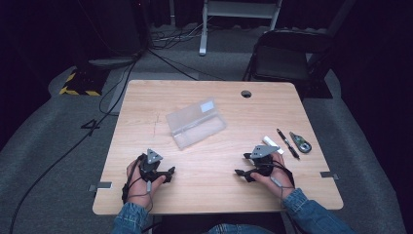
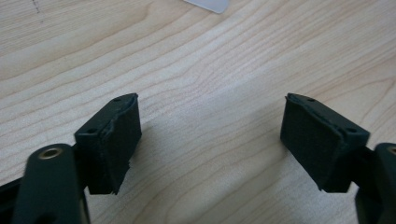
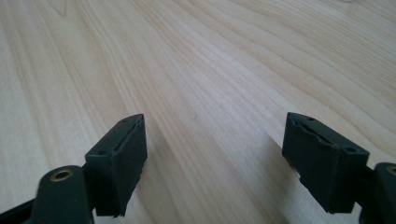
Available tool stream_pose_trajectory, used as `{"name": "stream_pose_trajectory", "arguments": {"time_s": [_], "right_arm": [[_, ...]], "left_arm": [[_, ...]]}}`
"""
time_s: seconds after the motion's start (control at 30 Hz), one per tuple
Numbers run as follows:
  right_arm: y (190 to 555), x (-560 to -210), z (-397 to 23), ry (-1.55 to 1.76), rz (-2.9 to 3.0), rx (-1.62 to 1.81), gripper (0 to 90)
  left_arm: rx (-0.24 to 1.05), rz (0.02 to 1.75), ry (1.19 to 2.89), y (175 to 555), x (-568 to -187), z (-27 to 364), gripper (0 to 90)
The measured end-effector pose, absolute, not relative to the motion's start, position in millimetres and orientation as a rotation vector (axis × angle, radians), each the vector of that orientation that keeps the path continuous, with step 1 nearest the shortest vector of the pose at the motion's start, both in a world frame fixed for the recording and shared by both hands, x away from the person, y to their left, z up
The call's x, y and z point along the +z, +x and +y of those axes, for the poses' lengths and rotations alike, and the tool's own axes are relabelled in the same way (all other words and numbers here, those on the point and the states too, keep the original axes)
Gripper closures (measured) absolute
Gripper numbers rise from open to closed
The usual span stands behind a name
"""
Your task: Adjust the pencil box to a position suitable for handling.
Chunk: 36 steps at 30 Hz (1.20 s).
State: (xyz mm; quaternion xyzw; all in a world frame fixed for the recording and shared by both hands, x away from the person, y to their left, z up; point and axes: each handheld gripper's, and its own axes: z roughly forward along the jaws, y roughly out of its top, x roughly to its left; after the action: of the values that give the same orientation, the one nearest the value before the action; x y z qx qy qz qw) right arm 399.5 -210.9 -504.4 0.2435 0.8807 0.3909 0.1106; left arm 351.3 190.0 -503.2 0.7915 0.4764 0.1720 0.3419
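A clear plastic case (image 1: 196,123) lies closed near the middle of the wooden table (image 1: 209,195), and one corner of that case (image 2: 208,4) reaches the top of the left gripper view. My left gripper (image 1: 169,173) rests near the front left of the table, open, with bare wood between its pads (image 2: 119,140). My right gripper (image 1: 243,165) rests at the front right, also open over bare wood, its pads (image 3: 126,154) wide apart. A white stick-like object (image 1: 272,144), a black pen (image 1: 288,143) and a small grey tool (image 1: 301,142) lie just right of my right hand.
A round cable hole (image 1: 246,93) sits near the table's far edge. A black folding chair (image 1: 287,53) stands behind the table at the right. Cables (image 1: 112,83) run across the grey floor at the left.
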Motion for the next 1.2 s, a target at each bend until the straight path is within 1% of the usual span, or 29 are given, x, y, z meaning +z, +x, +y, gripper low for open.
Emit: {"name": "stream_pose_trajectory", "arguments": {"time_s": [0.07, 0.3, 0.5, 0.67, 0.97, 1.2], "right_arm": [[397, -504, -214, 0.711, 2.589, 1.151, 22.1], [386, -505, -220, 0.696, 2.595, 1.155, 22.1], [386, -505, -220, 0.693, 2.597, 1.155, 22.1], [385, -504, -221, 0.692, 2.599, 1.155, 22.1], [384, -505, -221, 0.690, 2.601, 1.155, 22.1], [384, -505, -222, 0.688, 2.601, 1.161, 22.5]], "left_arm": [[0.452, 1.252, 2.056, 352, -501, 192, 24.6], [0.461, 1.264, 2.003, 354, -491, 194, 24.8], [0.469, 1.249, 1.982, 361, -474, 197, 24.5], [0.480, 1.257, 1.963, 364, -468, 201, 24.5], [0.518, 1.297, 1.879, 376, -453, 204, 24.9], [0.531, 1.298, 1.900, 392, -450, 201, 27.9]]}}
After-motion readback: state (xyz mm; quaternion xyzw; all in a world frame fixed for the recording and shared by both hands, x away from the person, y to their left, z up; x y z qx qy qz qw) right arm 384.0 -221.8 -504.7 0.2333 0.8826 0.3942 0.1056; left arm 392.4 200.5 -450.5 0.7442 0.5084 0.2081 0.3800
